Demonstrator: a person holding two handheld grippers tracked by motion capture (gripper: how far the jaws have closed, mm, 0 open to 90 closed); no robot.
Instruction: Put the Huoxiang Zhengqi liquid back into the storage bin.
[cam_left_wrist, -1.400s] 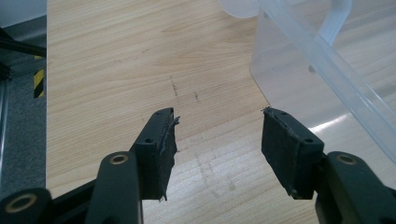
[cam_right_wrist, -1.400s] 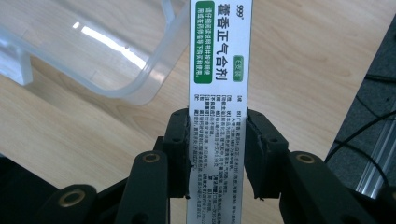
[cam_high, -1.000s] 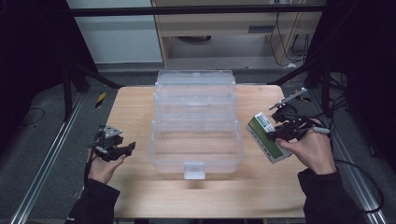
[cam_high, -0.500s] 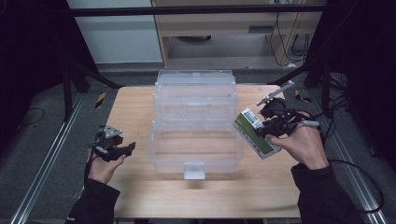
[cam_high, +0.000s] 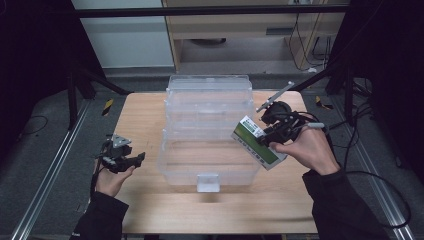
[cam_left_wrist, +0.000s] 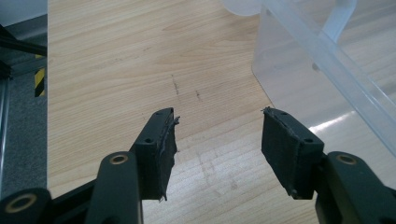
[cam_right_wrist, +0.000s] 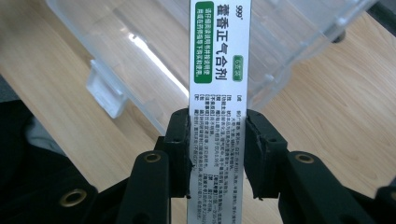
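A clear plastic storage bin (cam_high: 210, 130) stands open in the middle of the wooden table (cam_high: 145, 115). My right gripper (cam_high: 272, 137) is shut on a green and white medicine box (cam_high: 257, 141), held tilted in the air over the bin's right rim. In the right gripper view the box (cam_right_wrist: 218, 79) runs up between the two pads (cam_right_wrist: 180, 149), which press on its long sides, with the bin (cam_right_wrist: 140, 51) behind it. My left gripper (cam_high: 132, 161) rests near the table's left edge, open and holding nothing; its pads (cam_left_wrist: 161, 149) stand wide apart above bare wood, the bin's corner (cam_left_wrist: 322, 65) to their right.
A white latch tab (cam_high: 207, 182) sticks out from the bin's near wall. Metal rails (cam_high: 47, 175) run along both sides of the table. Cables (cam_high: 372, 175) trail off on the floor at right. A cabinet (cam_high: 240, 25) stands behind the table.
My right hand has carried the medicine box leftward and a little up, from beside the bin's right wall to over its right rim. The left hand has stayed put.
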